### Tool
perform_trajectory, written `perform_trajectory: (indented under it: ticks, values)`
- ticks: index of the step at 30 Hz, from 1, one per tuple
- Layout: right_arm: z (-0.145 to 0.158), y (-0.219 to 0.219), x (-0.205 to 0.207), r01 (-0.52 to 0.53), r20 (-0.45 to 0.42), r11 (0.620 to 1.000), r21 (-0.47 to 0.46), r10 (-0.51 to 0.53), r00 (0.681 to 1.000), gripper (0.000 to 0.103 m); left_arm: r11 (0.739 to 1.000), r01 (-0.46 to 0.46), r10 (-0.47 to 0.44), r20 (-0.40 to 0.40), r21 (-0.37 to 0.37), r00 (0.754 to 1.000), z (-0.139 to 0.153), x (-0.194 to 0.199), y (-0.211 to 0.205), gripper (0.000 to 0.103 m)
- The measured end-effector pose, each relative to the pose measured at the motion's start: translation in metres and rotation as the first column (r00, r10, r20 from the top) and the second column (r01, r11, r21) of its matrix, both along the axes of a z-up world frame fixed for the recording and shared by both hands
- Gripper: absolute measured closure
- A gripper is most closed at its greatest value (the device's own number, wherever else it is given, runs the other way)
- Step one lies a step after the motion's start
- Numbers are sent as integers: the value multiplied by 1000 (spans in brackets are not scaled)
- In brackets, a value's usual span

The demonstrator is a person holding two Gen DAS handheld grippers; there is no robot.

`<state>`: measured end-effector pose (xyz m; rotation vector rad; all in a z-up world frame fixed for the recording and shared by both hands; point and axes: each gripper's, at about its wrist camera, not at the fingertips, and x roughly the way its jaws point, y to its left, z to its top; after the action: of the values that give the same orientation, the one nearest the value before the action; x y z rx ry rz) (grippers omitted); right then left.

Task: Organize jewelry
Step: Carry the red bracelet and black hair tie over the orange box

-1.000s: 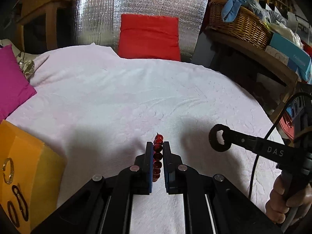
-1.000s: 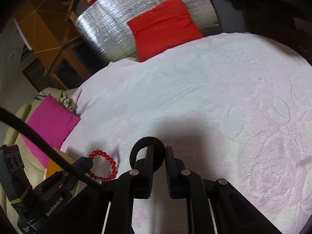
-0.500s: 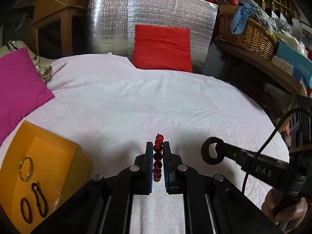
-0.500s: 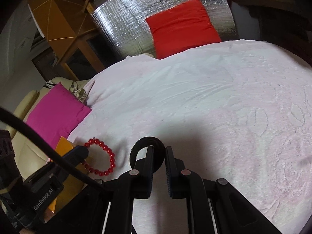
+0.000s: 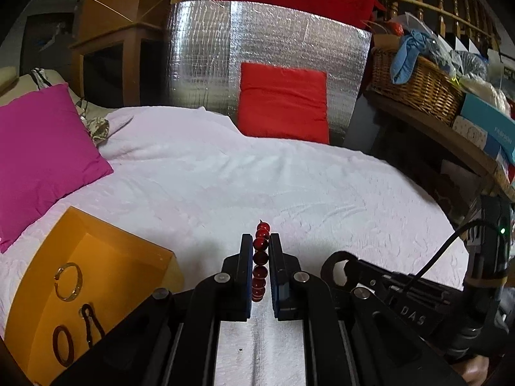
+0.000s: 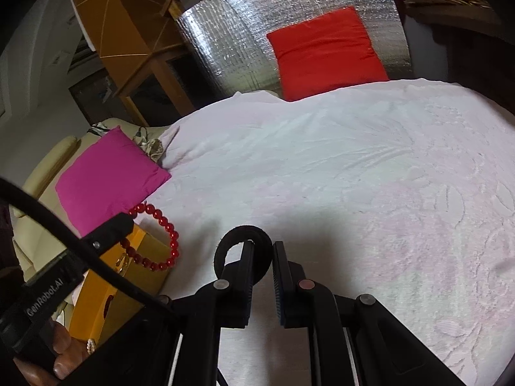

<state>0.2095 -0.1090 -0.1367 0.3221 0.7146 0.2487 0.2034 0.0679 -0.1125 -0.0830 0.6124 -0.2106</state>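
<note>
In the left wrist view, the left gripper (image 5: 260,268) kept its jaws narrow, clamped on the red bead bracelet (image 5: 260,263), which stood edge-on between them above the white textured bedspread (image 5: 289,186). Compared with a second earlier, the open orange cardboard box (image 5: 96,276) had slid further into the picture from the lower left, showing its gold ring (image 5: 68,281) and dark loops on the floor of the box. The bracelet was therefore nearer its likely destination, though not yet over the opening. The magenta cushion (image 5: 42,160) also showed more fully. The right gripper (image 5: 338,265) lay closer beside the left one than before.

In the right wrist view, the right gripper (image 6: 260,257) held the black fabric hair ring (image 6: 241,251) in narrow jaws, unchanged. The bracelet (image 6: 161,241) hung off the left gripper (image 6: 119,225), now overlapping the box's near corner (image 6: 141,257), where earlier it hung clear of it over the bedspread (image 6: 354,177).
</note>
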Motion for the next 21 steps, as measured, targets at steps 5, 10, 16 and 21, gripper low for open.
perform_trajectory:
  ticks: [5, 10, 16, 21]
  values:
    - [1, 10, -2, -16, 16, 1000, -3, 16, 1000, 91, 1000, -12, 13, 25, -20, 1000, 9, -6, 11, 93]
    - [5, 25, -4, -38, 42, 999, -10, 39, 998, 91, 999, -28, 30, 45, -44, 999, 17, -11, 24, 93]
    - [13, 47, -9, -83, 93, 996, -18, 84, 992, 91, 995, -64, 71, 91, -82, 993, 33, -18, 47, 93]
    - [19, 68, -13, -136, 135, 991, -15, 137, 981, 91, 989, -116, 127, 118, -95, 985, 39, -22, 69, 93]
